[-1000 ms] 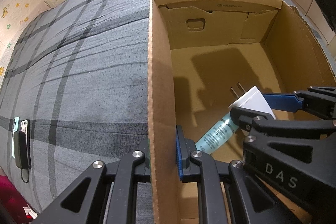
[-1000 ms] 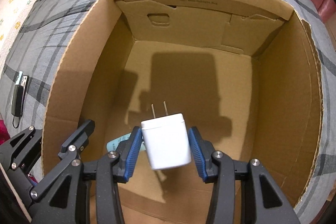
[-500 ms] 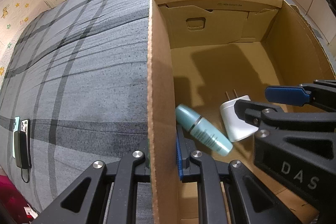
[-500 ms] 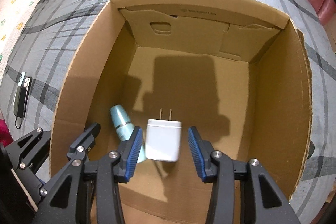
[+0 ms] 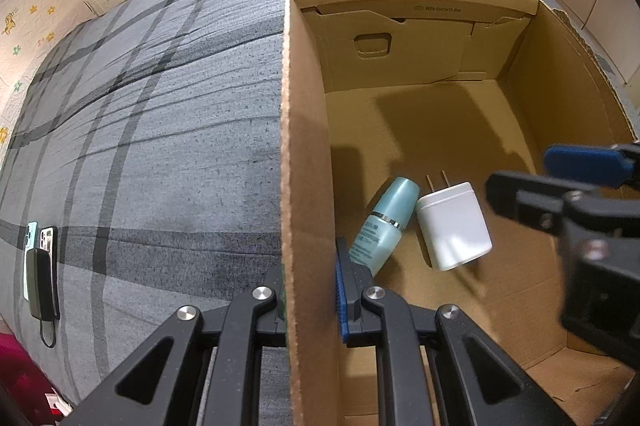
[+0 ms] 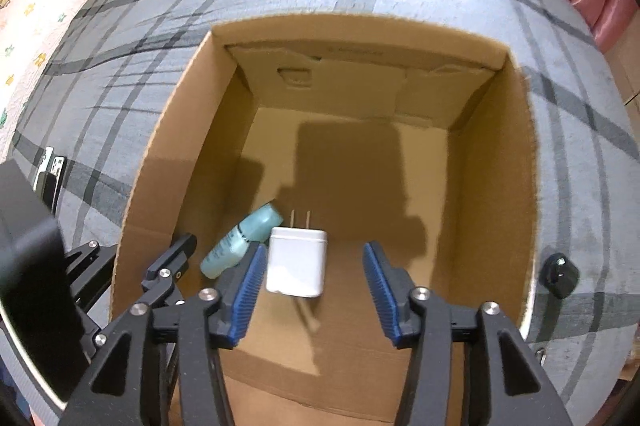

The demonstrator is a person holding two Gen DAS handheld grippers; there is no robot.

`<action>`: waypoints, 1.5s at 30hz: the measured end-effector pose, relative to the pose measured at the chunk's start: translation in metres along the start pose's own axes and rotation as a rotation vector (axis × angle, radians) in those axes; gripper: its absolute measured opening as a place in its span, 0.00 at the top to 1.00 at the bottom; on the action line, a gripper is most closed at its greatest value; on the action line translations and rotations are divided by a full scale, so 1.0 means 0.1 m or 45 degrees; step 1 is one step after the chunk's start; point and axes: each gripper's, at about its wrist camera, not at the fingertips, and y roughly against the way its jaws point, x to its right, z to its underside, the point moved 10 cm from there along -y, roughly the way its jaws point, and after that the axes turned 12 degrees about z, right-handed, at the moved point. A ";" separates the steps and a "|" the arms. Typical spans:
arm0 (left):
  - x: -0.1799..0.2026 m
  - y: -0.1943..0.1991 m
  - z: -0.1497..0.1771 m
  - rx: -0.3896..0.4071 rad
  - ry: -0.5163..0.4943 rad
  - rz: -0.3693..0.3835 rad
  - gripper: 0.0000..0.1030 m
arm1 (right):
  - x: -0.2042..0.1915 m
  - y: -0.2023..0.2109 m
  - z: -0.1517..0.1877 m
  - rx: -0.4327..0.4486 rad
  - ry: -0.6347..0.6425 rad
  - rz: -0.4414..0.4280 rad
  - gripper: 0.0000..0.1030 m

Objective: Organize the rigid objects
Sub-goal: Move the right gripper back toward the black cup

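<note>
Right wrist view: the right tongs (image 6: 312, 290) have just been opening and now stand apart with nothing pressed between them. A second ago they held the white plastic wall charger with two metal prongs (image 6: 297, 261); it now lies flat on the floor of the open brown cardboard box (image 6: 496, 186), below the spread fingers and nearer the left one, touching the pale teal plastic bottle (image 5: 386, 222). The left tongs (image 5: 310, 300) are clamped on the box's left wall, on the grey plaid bed (image 5: 160, 130).
</note>
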 end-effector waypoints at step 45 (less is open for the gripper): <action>0.02 0.00 0.01 0.001 -0.012 -0.015 0.86 | 2.22 0.27 0.16 0.087 -0.314 0.195 0.00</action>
